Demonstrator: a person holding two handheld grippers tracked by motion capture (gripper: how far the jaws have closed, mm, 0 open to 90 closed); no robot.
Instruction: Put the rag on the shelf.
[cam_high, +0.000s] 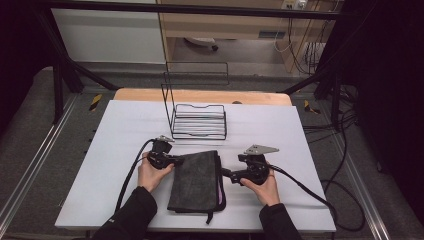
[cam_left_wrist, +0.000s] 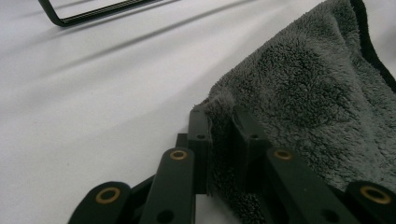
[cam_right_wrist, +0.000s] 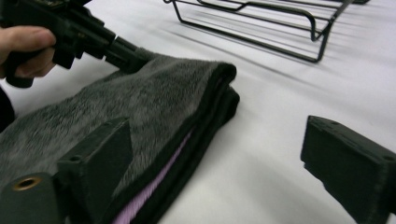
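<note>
Lying at the lower centre of the high view, the folded grey towel is running its long axis from the near table edge toward the wire rack above it. The left gripper is pinching the towel's upper-left corner, its jaws narrowed on the pile in its own view. The right gripper is standing wide open at the towel's right edge. The right gripper view is exposing a lilac inner layer.

Left gripper jaws pinched nearly together, right gripper jaws spread wide apart.
</note>
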